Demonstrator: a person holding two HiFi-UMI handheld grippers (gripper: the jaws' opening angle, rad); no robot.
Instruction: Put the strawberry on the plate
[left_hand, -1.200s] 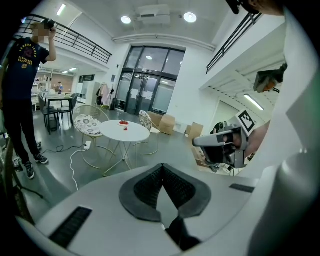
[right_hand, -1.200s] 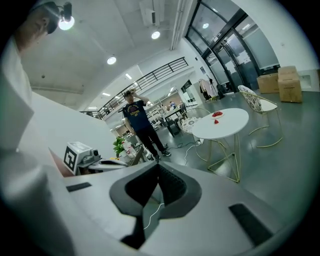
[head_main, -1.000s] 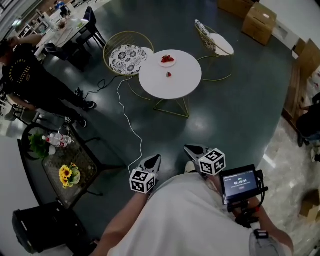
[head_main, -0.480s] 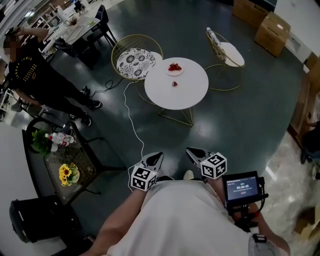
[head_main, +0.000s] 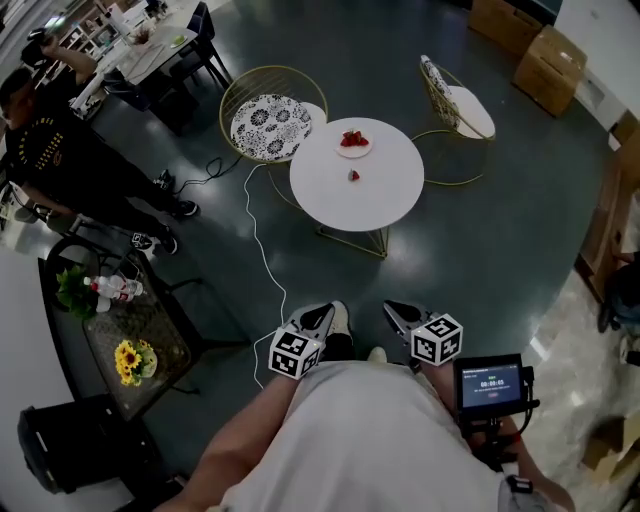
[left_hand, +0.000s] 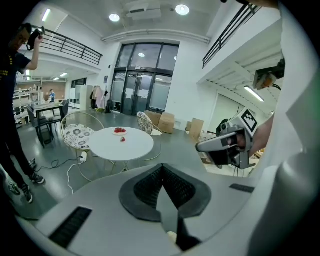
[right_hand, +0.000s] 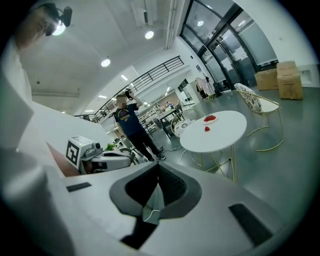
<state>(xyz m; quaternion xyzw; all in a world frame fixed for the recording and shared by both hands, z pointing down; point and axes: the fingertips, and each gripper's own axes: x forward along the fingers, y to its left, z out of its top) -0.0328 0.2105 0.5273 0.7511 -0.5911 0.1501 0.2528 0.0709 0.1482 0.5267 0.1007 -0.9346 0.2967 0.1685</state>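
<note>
Closer than a second ago, the table holds a strawberry near the plate; left tongs and right tongs are both closed, empty.

A small red strawberry lies alone on the round white surface, close to its middle. It is too small to show more than a red dot. The plate is small, white and round. It sits flat near the far edge of the surface, with more red berries on it. The strawberry does not touch the plate.
</note>
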